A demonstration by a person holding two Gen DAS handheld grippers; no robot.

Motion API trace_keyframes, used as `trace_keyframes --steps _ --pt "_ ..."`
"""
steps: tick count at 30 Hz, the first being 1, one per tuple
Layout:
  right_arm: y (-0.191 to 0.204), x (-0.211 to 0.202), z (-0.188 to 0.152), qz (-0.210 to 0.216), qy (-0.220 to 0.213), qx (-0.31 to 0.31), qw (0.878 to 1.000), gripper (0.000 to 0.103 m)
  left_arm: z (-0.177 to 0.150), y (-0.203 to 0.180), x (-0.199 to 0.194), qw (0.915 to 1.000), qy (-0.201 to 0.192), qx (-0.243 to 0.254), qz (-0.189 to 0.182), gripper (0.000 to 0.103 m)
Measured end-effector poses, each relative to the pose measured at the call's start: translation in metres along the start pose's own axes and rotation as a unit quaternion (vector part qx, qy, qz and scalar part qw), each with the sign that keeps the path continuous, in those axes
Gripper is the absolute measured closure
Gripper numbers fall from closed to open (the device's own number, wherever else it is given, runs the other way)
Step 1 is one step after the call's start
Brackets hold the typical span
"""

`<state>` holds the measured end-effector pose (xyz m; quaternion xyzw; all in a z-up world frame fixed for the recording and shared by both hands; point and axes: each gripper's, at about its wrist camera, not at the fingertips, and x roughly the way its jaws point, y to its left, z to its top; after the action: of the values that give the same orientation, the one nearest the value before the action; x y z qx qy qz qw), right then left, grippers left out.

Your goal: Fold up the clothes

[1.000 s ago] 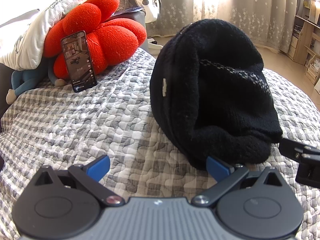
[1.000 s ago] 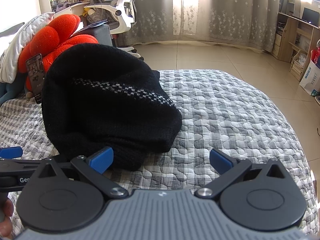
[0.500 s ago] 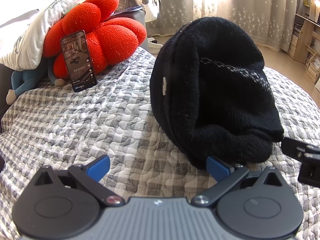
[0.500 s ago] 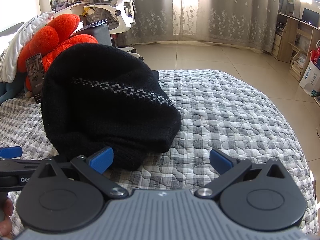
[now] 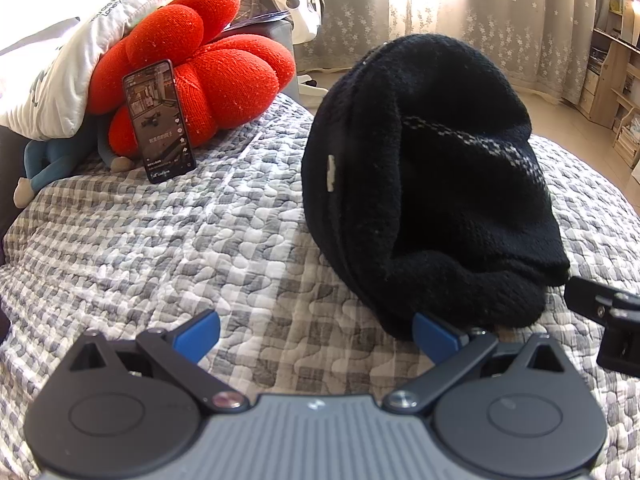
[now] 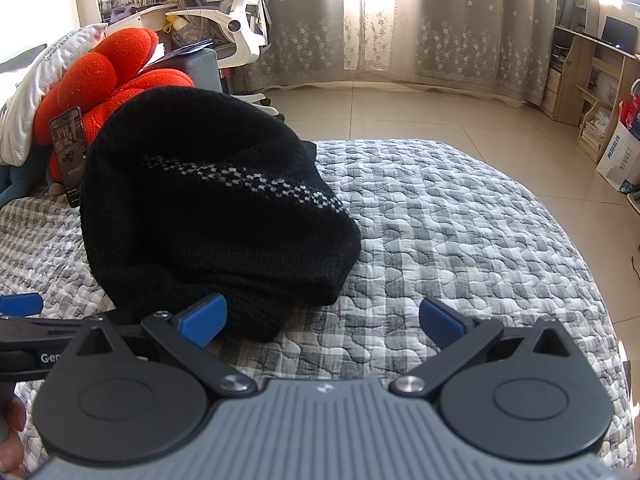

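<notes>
Left wrist view: the left gripper [image 5: 316, 334] is wide open and holds nothing. Its right blue pad touches the near rolled edge of the black knit garment [image 5: 432, 184]; its left pad sits over bare quilt. The garment lies bunched in a mound on the bed [image 5: 160, 248], toward the near edge. The right gripper's [image 5: 600, 320] body shows just beside the garment's near right end. A phone [image 5: 159, 120] leans on a red cushion [image 5: 200, 64] at the bed's far left corner, well apart from the garment.

Right wrist view: the right gripper [image 6: 322, 320] is also wide open and empty, its left pad against the garment's [image 6: 208, 208] near edge. Judged step: approach before the first grasp. The next move calls for closing each gripper on a separate edge and spreading the mound flat. Open quilt lies toward the bed's right edge [image 6: 460, 216], giving room there; the left side is narrower.
</notes>
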<state>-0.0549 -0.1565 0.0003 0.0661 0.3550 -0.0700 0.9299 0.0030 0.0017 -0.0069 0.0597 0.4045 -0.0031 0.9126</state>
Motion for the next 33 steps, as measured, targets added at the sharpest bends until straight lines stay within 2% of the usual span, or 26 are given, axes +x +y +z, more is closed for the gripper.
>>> trace_keyframes --steps 23,33 --pt "-0.005 0.002 0.001 -0.007 0.000 0.006 1.000 0.000 0.001 -0.004 0.003 1.0000 0.005 0.005 -0.004 0.000" --pt "-0.012 0.006 0.000 -0.016 0.004 0.013 1.000 0.000 0.008 0.001 0.007 0.9996 -0.006 -0.010 -0.027 0.000"
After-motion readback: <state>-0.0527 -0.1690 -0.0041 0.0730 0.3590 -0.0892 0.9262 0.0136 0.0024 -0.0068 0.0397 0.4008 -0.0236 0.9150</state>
